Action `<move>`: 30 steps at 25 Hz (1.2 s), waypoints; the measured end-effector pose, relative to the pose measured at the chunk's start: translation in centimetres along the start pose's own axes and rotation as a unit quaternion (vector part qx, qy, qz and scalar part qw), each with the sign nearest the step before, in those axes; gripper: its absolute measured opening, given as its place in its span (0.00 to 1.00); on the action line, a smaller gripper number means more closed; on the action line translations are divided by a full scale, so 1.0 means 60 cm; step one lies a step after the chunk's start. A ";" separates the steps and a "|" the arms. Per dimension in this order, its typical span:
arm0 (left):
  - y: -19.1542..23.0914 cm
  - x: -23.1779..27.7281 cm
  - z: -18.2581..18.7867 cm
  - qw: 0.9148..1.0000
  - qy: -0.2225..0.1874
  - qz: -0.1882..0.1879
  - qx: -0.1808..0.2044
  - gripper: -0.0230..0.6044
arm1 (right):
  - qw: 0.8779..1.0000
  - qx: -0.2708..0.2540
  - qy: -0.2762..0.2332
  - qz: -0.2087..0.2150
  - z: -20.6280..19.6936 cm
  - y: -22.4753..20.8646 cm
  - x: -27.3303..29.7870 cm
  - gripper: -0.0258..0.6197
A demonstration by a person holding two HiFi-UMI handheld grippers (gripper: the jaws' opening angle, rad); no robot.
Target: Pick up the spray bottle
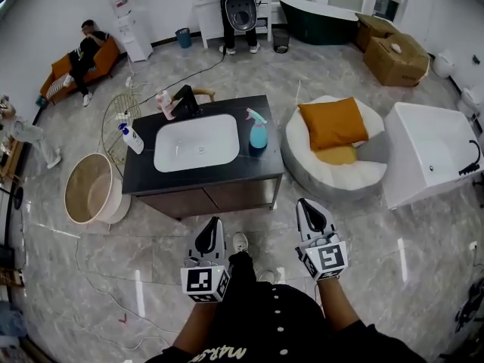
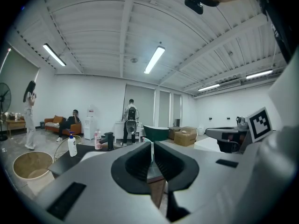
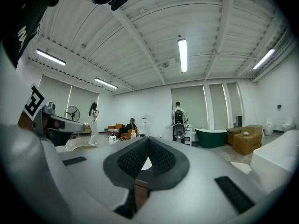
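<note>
Room: we stand on a grey marbled floor [image 1: 393,255] in a white-walled showroom, facing a dark desk [image 1: 257,174].
Desk top: we see a white sink basin [image 1: 197,144] set into it, with a black faucet [image 1: 187,100] at the basin's far edge.
Spray bottle [image 1: 258,131]: teal with a pale trigger head, it stands upright on the right part of the desk, just beside the basin's right edge and well apart from both of our tools.
Other bottles: a white pump bottle [image 1: 131,138] stands at the desk's left edge, and a pink bottle [image 1: 165,104] stands just left of the faucet.
Left hand-held gripper [image 1: 215,222]: we hold it short of the desk's near edge, pointing toward the desk; its jaws are pressed together but for a thin slit and pinch nothing.
Right hand-held gripper [image 1: 305,204]: we hold it alongside the left one, also short of the desk; its jaws are pressed together and empty.
Right of the desk: a round white cushion seat [image 1: 302,157] carries an orange pillow [image 1: 333,123], and a white bathtub [image 1: 423,150] stands beyond it.
Left of the desk: a round tub [image 1: 91,189] sits on the floor.
</note>
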State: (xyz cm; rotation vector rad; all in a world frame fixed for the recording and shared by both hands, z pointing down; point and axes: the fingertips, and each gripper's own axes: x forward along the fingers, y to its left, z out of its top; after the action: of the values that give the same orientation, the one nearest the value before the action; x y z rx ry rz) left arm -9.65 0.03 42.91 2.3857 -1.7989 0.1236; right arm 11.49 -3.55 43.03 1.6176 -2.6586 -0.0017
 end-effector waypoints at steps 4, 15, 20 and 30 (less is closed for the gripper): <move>0.010 0.061 -0.005 1.000 0.005 -0.002 -0.004 0.08 | 1.000 0.000 0.013 -0.002 -0.015 -0.029 0.042 0.03; 0.074 0.274 0.035 0.999 -0.002 -0.033 -0.013 0.08 | 0.999 -0.026 0.018 0.007 -0.002 -0.096 0.232 0.03; 0.114 0.361 0.065 0.998 -0.003 -0.053 -0.014 0.08 | 0.999 -0.043 0.025 0.004 0.017 -0.122 0.329 0.03; 0.165 0.464 0.084 0.997 0.006 -0.073 -0.019 0.08 | 0.999 -0.037 0.034 0.008 0.024 -0.140 0.453 0.03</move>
State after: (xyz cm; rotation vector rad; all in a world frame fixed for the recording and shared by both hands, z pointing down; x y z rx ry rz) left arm -11.60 -29.88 42.97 2.4727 -1.6002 0.0851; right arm 6.41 -31.59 42.12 1.5459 -2.5895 -0.0437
